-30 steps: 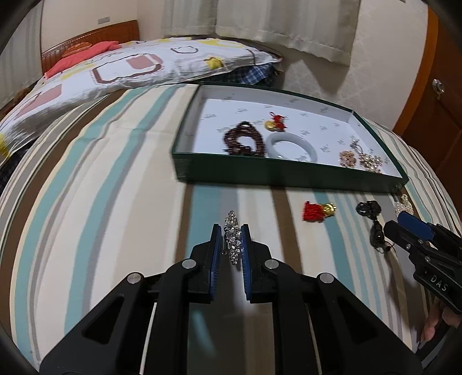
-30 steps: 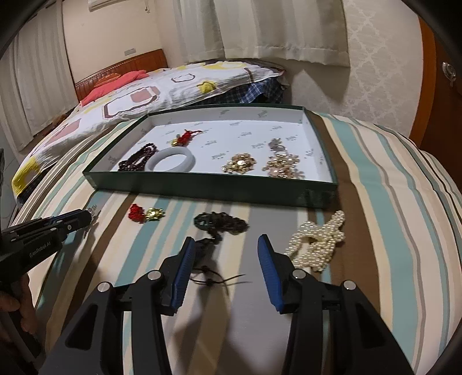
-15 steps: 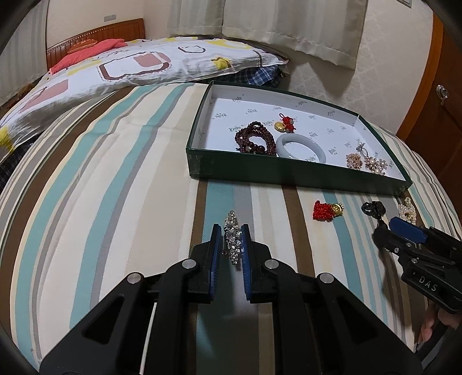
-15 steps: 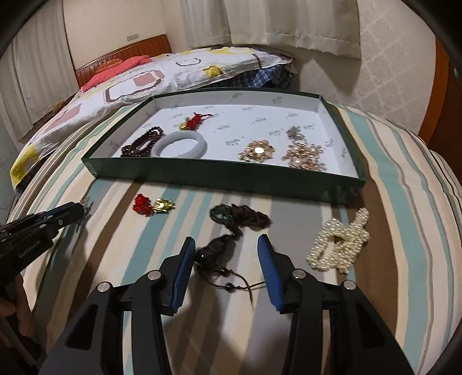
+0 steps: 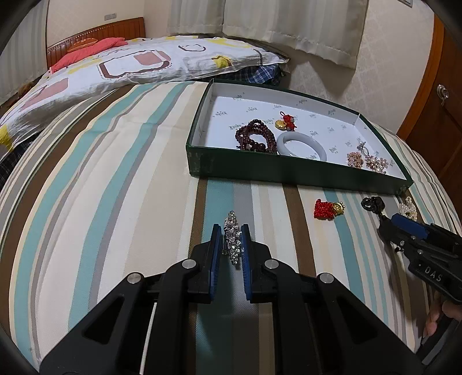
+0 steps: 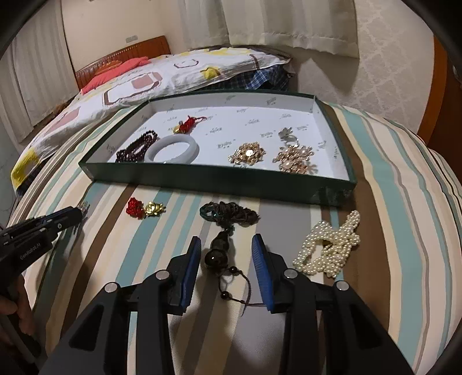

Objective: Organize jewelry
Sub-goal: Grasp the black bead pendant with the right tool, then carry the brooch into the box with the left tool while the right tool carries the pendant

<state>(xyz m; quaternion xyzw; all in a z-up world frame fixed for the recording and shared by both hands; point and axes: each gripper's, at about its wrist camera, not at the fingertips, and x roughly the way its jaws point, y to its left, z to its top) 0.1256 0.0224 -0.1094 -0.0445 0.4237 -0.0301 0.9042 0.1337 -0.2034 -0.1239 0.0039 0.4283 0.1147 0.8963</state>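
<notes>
My left gripper (image 5: 230, 230) is shut on a silver rhinestone piece (image 5: 233, 241), held just above the striped bedspread. My right gripper (image 6: 226, 246) straddles a dark beaded pendant (image 6: 218, 251) with a black cord tassel (image 6: 228, 212); its jaws are closing and the pads do not touch the bead. A green box (image 6: 202, 176) with a white floor lies beyond, holding a dark red bead bracelet (image 6: 137, 147), a pale bangle (image 6: 171, 150), a red-and-gold charm (image 6: 186, 125) and gold brooches (image 6: 248, 153). A red-gold charm (image 6: 144, 207) and a pearl piece (image 6: 332, 245) lie loose in front.
A patterned quilt (image 5: 121, 66) and a wooden headboard (image 5: 95, 37) lie beyond the box. Curtains (image 6: 274, 26) hang at the back, and a wooden door (image 5: 439, 109) stands to the right. A hand (image 6: 17, 311) grips the left tool's handle.
My right gripper has moved forward over the dark pendant and its jaws have narrowed around it. The left gripper keeps its hold on the rhinestone piece in about the same spot.
</notes>
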